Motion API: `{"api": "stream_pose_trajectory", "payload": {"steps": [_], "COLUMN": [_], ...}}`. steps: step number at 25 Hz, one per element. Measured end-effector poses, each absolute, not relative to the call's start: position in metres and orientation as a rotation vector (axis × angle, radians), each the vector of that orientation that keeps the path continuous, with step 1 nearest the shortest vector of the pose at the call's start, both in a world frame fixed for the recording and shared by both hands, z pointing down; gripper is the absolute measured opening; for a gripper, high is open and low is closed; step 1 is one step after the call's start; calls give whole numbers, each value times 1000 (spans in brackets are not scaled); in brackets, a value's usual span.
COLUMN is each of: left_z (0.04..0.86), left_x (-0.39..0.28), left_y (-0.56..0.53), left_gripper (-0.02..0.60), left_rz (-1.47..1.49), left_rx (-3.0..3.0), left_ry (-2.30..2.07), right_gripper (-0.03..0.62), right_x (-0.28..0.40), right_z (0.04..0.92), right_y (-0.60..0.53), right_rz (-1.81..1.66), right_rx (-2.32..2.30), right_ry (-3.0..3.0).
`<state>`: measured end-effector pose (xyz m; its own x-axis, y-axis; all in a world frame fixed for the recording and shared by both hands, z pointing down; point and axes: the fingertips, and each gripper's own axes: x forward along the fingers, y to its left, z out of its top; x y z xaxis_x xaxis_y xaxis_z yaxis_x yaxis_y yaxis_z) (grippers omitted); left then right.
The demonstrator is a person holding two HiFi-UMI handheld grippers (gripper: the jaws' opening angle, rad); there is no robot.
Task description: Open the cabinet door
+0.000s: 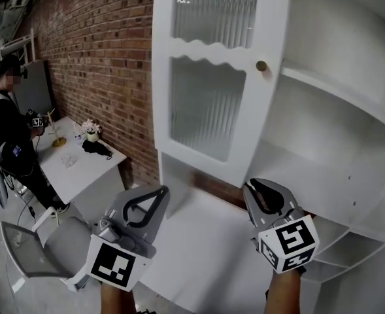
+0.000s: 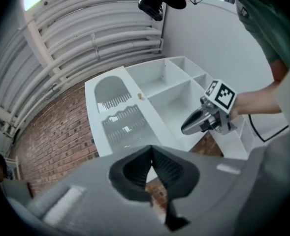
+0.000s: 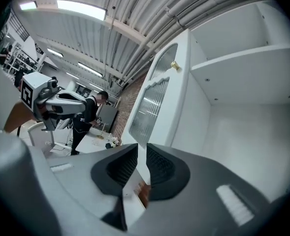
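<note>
white cabinet door (image 1: 208,103) — ribbed glass, swung open.

The left tool (image 1: 156,195) and the right tool (image 1: 263,190) share one build: pale grey moulded shells, black ribbed pads (image 3: 159,167) lining the jaws, and a white cube (image 1: 289,241) at the back printed with black square markers. The sleeve (image 2: 263,18) is dark green — a thin black cable (image 2: 261,140) trails below the wrist. A black camera (image 2: 151,5) rides at the head.

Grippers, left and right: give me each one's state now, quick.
Left grey two-jaw gripper: closed, tips touching, holding nothing.
Right grey two-jaw gripper: slightly open, holding nothing.
</note>
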<state>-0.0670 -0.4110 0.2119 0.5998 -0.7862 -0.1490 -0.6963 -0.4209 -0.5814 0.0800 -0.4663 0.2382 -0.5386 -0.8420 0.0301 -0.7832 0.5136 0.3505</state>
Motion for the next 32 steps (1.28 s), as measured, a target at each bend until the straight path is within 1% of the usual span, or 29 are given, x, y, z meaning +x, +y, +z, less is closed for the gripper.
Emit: {"api": "stream_pose_trajectory", "payload": {"steps": [10,12,15,20,21,22,23,24,25,26,27,30,31,32], "left_z": [233,237,242,246,245,245,245,245,246,246,247,244,242,240], "left_x": [-94,-97,-99,-98,-98,-98,-98,-98,-99,-102,-106,-119,-122,-123], "left_y": [-444,-448,-456,-459,-458,-458,-456,-455,-452,-449,-446,-444,-445,-445], "left_gripper": [2,2,2,2,2,2,2,2,2,2,2,2,2,2], "left_rz": [-263,-271,-284,-299,-296,-292,-293,-302,-321,-341,-354,-333,-320,-308], "left_rx": [-2207,-2209,-2214,-2216,-2214,-2213,-2211,-2206,-2196,-2186,-2177,-2180,-2186,-2190], "left_ry": [1277,1290,1302,1300,1300,1300,1295,1284,1270,1261,1262,1309,1324,1331], "right_gripper": [121,122,87,103,93,35,18,19,27,48,86,149,139,144], "right_x": [70,71,73,69,63,53,43,35,31,32,38,62,67,69], "right_z": [265,264,263,267,268,269,269,266,262,256,250,241,240,238], "right_y": [-525,-531,-537,-538,-535,-530,-524,-520,-517,-516,-518,-531,-534,-536], "right_rz": [-393,-398,-407,-428,-423,-423,-436,-465,-498,-524,-537,-508,-492,-486], "right_rx": [1355,1370,1392,1365,1326,1278,1242,1237,1264,1315,1377,1521,1541,1554], "right_ry": [-2524,-2524,-2529,-2522,-2546,-2580,-2606,-2617,-2616,-2608,-2594,-2538,-2528,-2520]}}
